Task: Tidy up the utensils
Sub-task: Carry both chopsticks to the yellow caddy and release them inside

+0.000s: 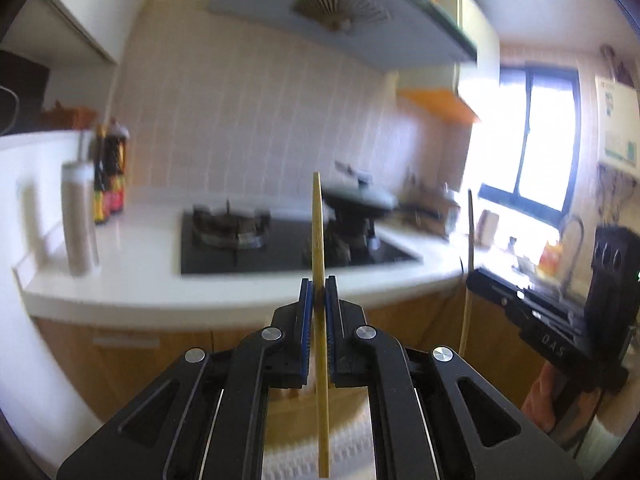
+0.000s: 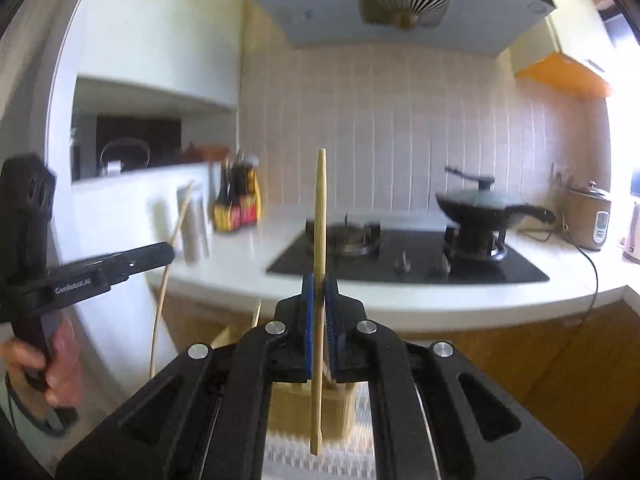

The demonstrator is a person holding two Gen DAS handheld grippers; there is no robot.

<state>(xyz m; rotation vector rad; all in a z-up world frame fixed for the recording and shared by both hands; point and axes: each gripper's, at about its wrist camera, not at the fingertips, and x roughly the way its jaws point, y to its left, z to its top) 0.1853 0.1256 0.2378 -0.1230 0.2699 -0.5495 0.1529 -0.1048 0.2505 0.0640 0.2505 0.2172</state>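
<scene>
above and in front of the wooden holder [image 2: 312, 412], well clear of the tabletop [image 2: 240, 256]: left hand-held gripper [image 1: 319, 300] clamped on one chopstick [image 1: 318, 232], right hand-held gripper [image 2: 320, 296] clamped on another chopstick [image 2: 320, 208], both upright, likely for dropping end-first into the holder.

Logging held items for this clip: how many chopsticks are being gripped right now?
2. One chopstick stands upright in the left gripper; another upright in the right gripper. More may be hidden below.
</scene>
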